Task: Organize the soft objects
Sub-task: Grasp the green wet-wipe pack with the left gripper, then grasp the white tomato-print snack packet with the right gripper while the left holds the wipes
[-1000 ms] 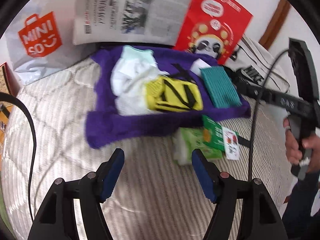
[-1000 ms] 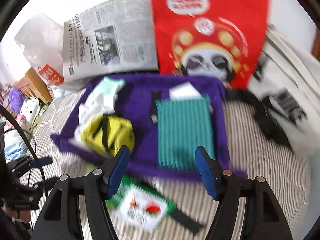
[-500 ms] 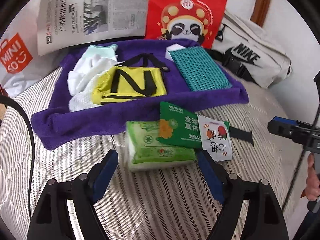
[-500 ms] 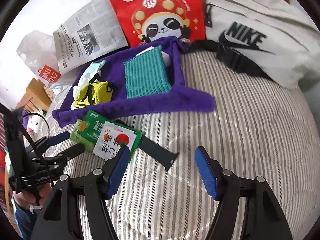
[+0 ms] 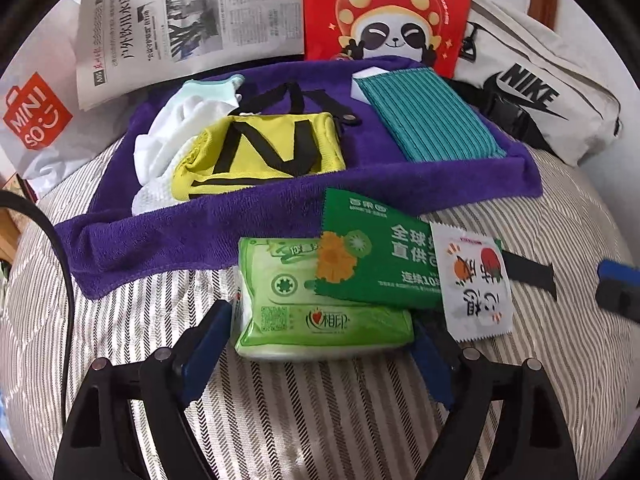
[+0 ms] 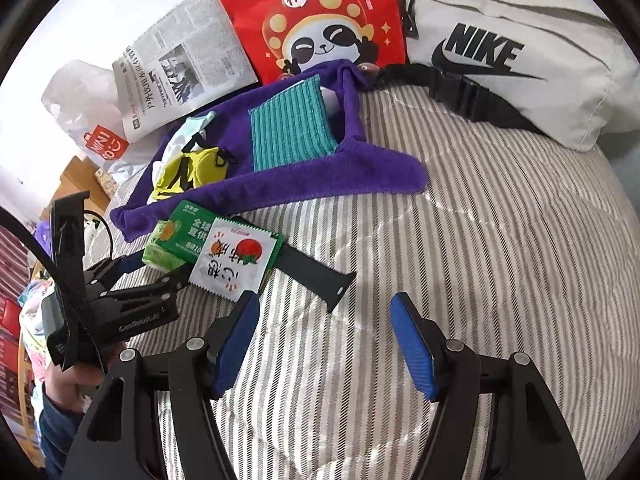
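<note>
A green tissue pack (image 5: 316,316) lies on the striped bed, with a dark green packet (image 5: 380,264) and a white snack packet (image 5: 476,284) resting on it. My left gripper (image 5: 320,356) is open, its fingers on either side of the tissue pack's near end. A purple towel (image 5: 192,224) behind holds a yellow pouch (image 5: 260,152), white socks (image 5: 168,144) and a teal cloth (image 5: 428,116). My right gripper (image 6: 324,344) is open and empty over bare bedding, right of the packets (image 6: 232,260). A black strap (image 6: 316,272) lies ahead of it.
A white Nike bag (image 6: 512,48) lies at the back right. A red panda bag (image 5: 384,12), a newspaper (image 5: 188,28) and a Miniso bag (image 5: 36,116) stand along the back. The left gripper shows in the right wrist view (image 6: 132,280).
My left gripper has moved forward and down until its fingers straddle the tissue pack. My right gripper has pulled back and swung right, away from the towel.
</note>
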Demonstrator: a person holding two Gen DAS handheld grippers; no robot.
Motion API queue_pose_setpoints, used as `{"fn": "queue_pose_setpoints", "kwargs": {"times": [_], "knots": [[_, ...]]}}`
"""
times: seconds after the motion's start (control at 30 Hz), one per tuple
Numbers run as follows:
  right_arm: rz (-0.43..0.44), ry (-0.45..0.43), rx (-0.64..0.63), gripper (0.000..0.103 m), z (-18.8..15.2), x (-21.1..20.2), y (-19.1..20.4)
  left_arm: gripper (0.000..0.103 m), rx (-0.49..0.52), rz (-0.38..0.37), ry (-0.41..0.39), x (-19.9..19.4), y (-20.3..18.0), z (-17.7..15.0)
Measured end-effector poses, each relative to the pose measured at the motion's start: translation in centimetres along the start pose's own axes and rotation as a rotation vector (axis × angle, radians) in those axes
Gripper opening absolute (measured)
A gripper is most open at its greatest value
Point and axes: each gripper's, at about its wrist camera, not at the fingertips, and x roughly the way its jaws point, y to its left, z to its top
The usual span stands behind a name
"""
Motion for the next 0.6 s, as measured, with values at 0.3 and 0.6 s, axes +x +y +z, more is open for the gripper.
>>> {"fn": "queue_pose_setpoints", "kwargs": {"times": [0.3,0.6], "knots": [[0.002,0.005,0.02,0.067,-1.5,0.1,0.7,0.072,0.05,-0.075,0.0,-1.8,0.4,-1.4],[0.005,0.035,-0.055,0.067,-1.1,1.5,4.7,0.072,0.049,-0.021,0.022,-4.9,4.8,-5.6]]}}
